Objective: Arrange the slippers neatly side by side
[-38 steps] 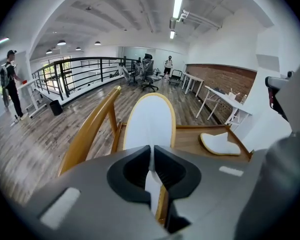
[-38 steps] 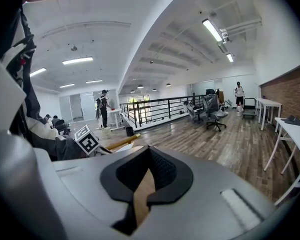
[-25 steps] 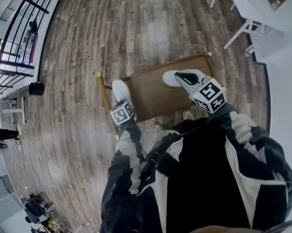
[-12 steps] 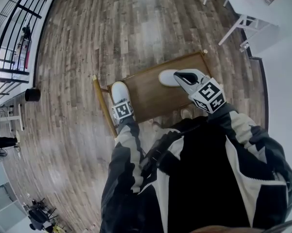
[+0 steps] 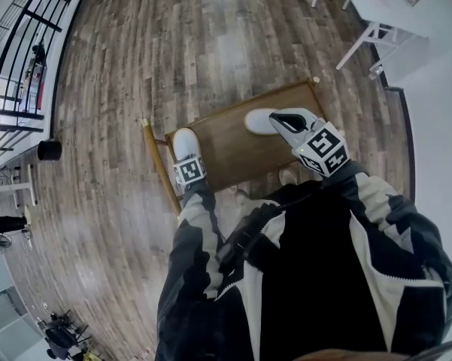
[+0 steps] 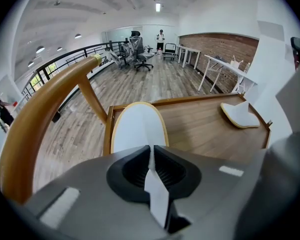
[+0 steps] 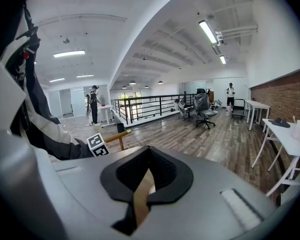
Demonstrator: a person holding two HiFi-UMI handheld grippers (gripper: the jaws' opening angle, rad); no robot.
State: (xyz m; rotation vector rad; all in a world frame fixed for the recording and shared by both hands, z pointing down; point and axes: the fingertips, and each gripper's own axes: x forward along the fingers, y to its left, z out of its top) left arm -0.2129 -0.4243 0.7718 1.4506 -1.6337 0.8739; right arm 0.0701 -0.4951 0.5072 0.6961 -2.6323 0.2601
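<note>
Two white slippers lie on a low wooden tray table (image 5: 233, 153). My left gripper (image 5: 186, 157) is shut on the near edge of the left slipper (image 5: 183, 141), at the table's left end. In the left gripper view, a thin white flap of that slipper (image 6: 139, 128) is pinched between the jaws of this gripper (image 6: 150, 153). The other slipper (image 5: 259, 121) rests near the table's far right; it also shows in the left gripper view as the right slipper (image 6: 239, 116). My right gripper (image 5: 280, 119) hovers at its right edge, shut with nothing in it. In its own view that gripper (image 7: 147, 178) shows only wood through the slit.
A curved wooden rail (image 5: 159, 168) runs along the table's left side, and this rail (image 6: 45, 109) fills the left of the left gripper view. A white table (image 5: 376, 10) stands at the far right. A black railing (image 5: 19, 59) borders the floor at left. Office chairs (image 6: 140, 49) stand far off.
Hardly anything has moved. The left gripper and its slipper sit slightly closer to me on the table's left end. The right gripper stays by the right slipper.
</note>
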